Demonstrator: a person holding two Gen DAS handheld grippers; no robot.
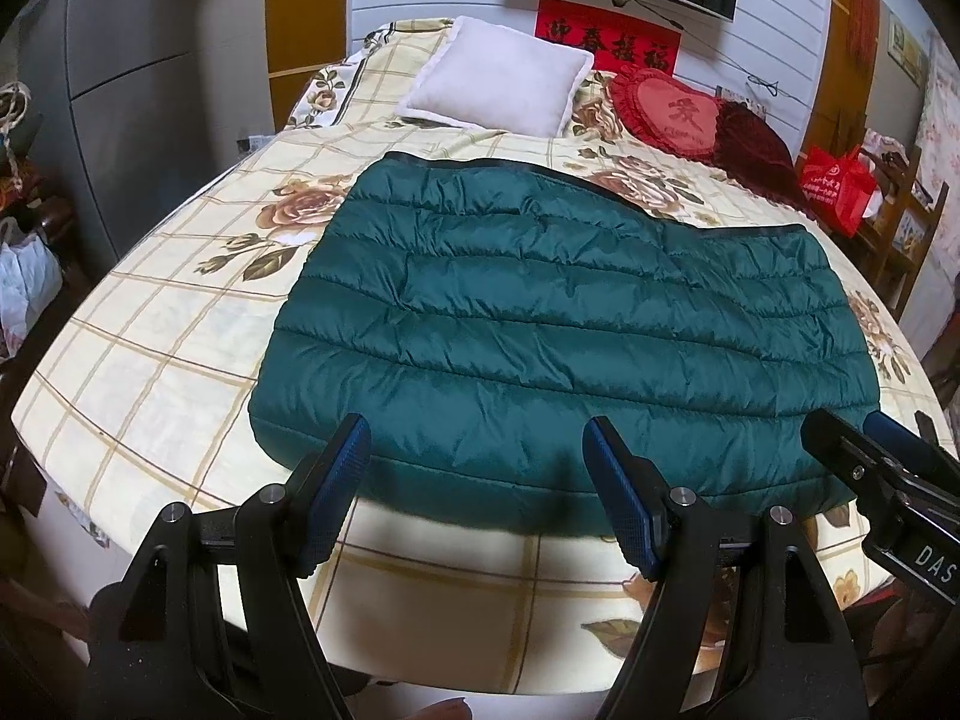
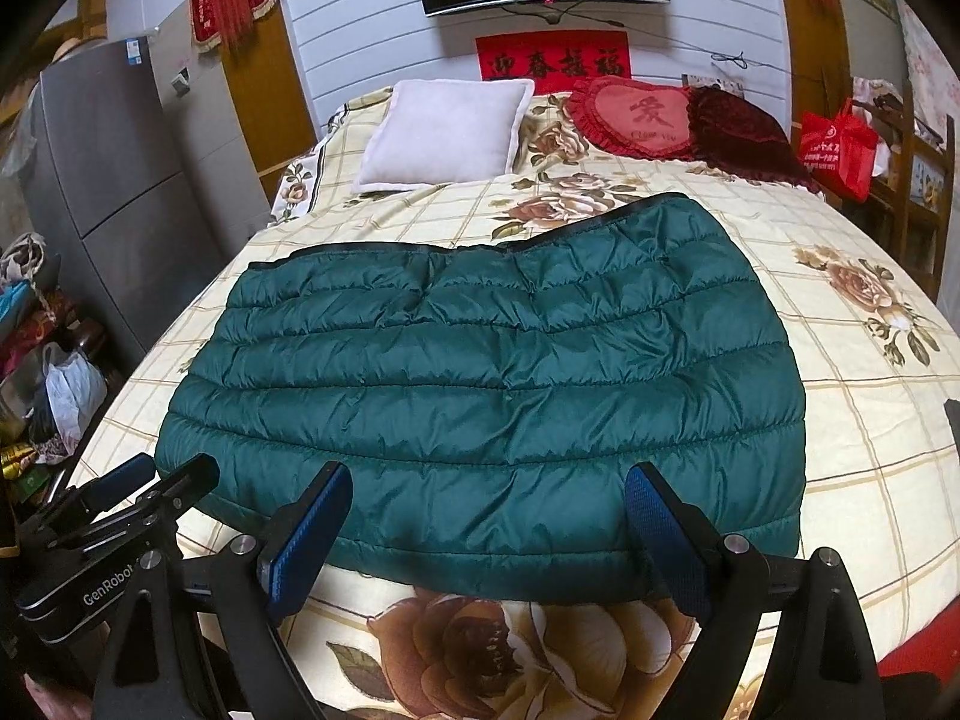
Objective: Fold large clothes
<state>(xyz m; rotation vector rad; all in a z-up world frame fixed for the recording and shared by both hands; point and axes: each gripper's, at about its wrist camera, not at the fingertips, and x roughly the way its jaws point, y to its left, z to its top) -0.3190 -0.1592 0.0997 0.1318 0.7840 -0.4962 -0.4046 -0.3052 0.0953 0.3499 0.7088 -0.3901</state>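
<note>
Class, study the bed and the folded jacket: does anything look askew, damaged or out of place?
Only one thing: the green jacket is folded unevenly. Its far edge steps, with the right half reaching further toward the pillows than the left. No tear or spill shows. Both the left gripper and right gripper are open, holding nothing.

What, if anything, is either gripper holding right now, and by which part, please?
Nothing is held. The left gripper and the right gripper both hang open near the green quilted jacket's near edge.
</note>
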